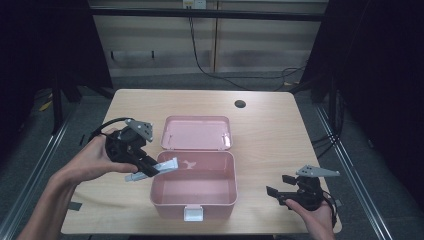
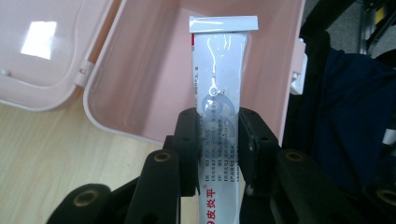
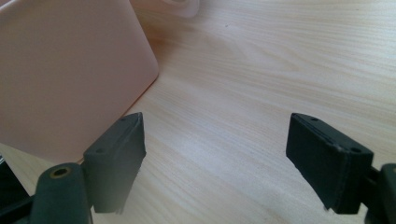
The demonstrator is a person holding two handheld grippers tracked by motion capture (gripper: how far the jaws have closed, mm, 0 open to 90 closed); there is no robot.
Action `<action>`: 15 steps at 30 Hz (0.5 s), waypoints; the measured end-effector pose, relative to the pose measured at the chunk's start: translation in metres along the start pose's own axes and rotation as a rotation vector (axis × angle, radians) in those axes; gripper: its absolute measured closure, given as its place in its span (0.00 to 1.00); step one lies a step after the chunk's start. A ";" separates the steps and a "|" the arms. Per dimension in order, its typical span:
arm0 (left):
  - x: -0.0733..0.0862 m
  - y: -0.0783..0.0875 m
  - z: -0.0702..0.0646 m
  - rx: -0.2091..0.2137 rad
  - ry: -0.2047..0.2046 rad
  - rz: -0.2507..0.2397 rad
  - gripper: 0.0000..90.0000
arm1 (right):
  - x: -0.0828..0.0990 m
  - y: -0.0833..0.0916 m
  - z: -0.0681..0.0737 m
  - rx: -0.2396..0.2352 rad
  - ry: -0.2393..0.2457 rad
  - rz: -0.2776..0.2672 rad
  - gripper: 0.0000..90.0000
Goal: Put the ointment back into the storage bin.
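The left gripper [image 1: 150, 167] is clamped on a white tube of ointment [image 1: 152, 170], its two black jaws pressing the flat sides of the tube about midway along its length. In the left gripper view the tube [image 2: 218, 98] runs straight up between the jaws, its crimped flat end uppermost and printed red and dark lettering showing lower down – that end hangs over the open cavity of the pink box [image 2: 154, 70]. From the high view the tube lies roughly level, held at the box's [image 1: 195, 200] left rim, with its far end reaching just over the rim toward the inside and its other end sticking out to the left above the wooden table [image 1: 270, 130]. The box stands in the middle of the table, its lid [image 1: 196, 132] folded back flat behind it and a white latch [image 1: 193, 214] on its near wall. The right gripper [image 1: 280, 192] rests in the person's hand near the table's right front corner, well apart from the box, with its jaws spread wide and nothing between them – in the right gripper view only bare wood [image 3: 243, 93] lies between the two pads, and the box's pink wall [image 3: 65, 70] rises at the left.
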State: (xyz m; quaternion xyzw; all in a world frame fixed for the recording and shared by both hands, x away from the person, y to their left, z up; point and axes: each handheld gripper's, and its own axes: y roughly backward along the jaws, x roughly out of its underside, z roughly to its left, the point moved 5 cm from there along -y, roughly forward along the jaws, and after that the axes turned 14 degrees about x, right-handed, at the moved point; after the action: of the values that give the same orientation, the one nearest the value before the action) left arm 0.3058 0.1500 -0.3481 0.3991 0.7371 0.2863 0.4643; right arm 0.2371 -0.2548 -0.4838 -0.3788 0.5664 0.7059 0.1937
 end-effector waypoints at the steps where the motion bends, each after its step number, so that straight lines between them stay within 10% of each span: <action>1: -0.001 -0.001 0.000 0.003 -0.006 0.012 0.79 | 0.000 0.000 0.000 0.000 0.000 0.000 0.21; 15: -0.027 -0.021 -0.004 0.016 -0.033 0.070 0.79 | 0.000 0.000 0.000 -0.003 0.001 -0.002 0.21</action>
State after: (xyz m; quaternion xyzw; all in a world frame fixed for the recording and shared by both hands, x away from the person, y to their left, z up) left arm 0.3022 0.1159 -0.3511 0.4331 0.7171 0.2899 0.4628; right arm 0.2371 -0.2548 -0.4838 -0.3799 0.5650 0.7063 0.1935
